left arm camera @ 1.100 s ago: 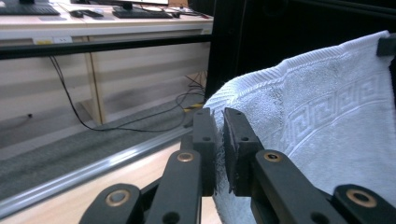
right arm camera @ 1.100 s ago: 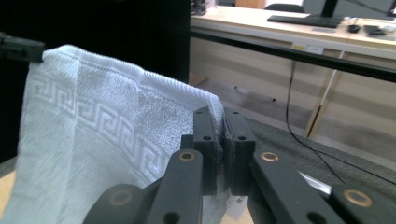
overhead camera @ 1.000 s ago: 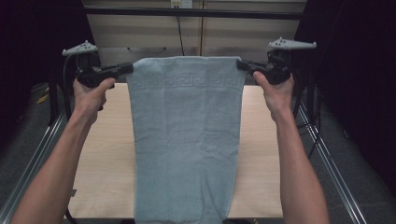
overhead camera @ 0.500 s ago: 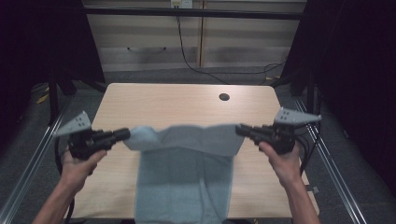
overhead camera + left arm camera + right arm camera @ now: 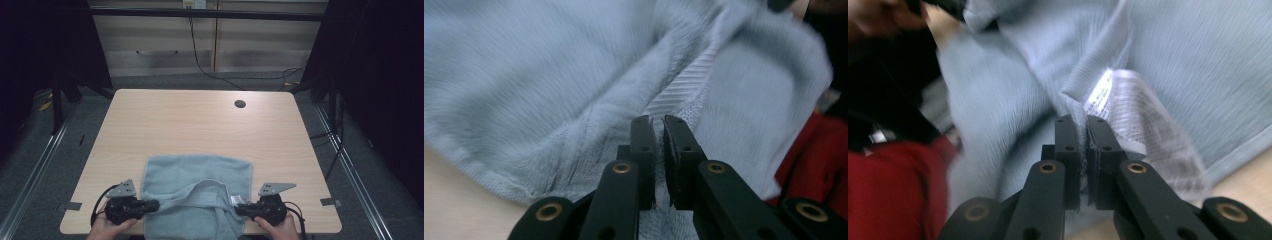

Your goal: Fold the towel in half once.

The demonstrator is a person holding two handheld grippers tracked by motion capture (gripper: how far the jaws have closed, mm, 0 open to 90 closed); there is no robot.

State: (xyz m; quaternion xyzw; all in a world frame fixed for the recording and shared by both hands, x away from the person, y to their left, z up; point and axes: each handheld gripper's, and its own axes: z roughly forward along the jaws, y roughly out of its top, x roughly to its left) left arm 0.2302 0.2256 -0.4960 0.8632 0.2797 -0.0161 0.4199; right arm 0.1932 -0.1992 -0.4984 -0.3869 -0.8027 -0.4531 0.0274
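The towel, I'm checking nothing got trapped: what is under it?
Around the blue towel shows bare wooden table. Its near part overhangs the table edge. Both grippers pinch corners. Whatever lies beneath is covered.

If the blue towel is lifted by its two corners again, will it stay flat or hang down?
Probably it hangs: the blue towel already sags and folds between the left tongs and right tongs. Its fuzzy pile looks grippy, so slipping seems unlikely. It appears light.
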